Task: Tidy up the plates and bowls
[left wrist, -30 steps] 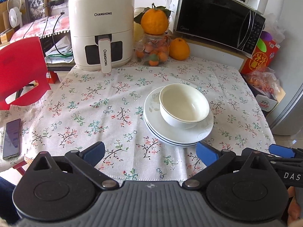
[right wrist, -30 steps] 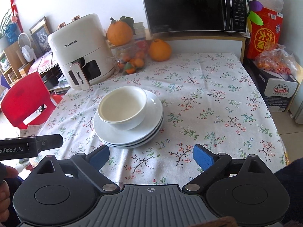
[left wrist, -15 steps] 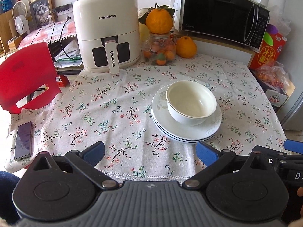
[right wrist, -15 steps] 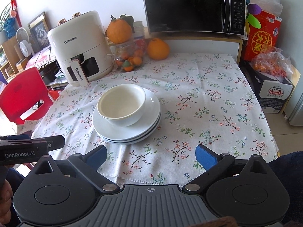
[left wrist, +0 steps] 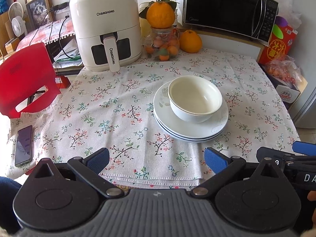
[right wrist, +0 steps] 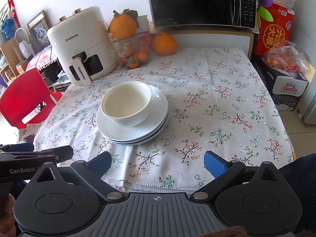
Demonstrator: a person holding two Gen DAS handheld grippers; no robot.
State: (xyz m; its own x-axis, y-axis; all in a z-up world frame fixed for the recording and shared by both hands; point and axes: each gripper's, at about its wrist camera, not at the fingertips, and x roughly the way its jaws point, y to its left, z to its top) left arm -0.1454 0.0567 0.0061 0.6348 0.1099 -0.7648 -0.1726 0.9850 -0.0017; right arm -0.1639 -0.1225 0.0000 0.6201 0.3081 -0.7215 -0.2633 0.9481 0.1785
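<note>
The bowl [left wrist: 195,98] sits on stacked plates [left wrist: 189,131] on the counter [left wrist: 110,106]. Both the left gripper [left wrist: 157,161] and right gripper [right wrist: 157,163] have fingers spread apart, empty, well short of the stack.

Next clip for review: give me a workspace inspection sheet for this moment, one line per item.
Surface: table with floral tablecloth, its near hem folded at the edge.
Job's things: white bowl sits in a stack of white plates around mid-table; the right view suggests a second bowl nested inside.
Clutter: air fryer, jar of small oranges with a large orange on top, another orange beside it, phone at the left edge.
Grippers: left gripper and right gripper hover at the near edge, jaws open, holding nothing.
Cables: black cords behind the air fryer, off the table.
Surroundings: microwave, red chair, boxes at right.
</note>
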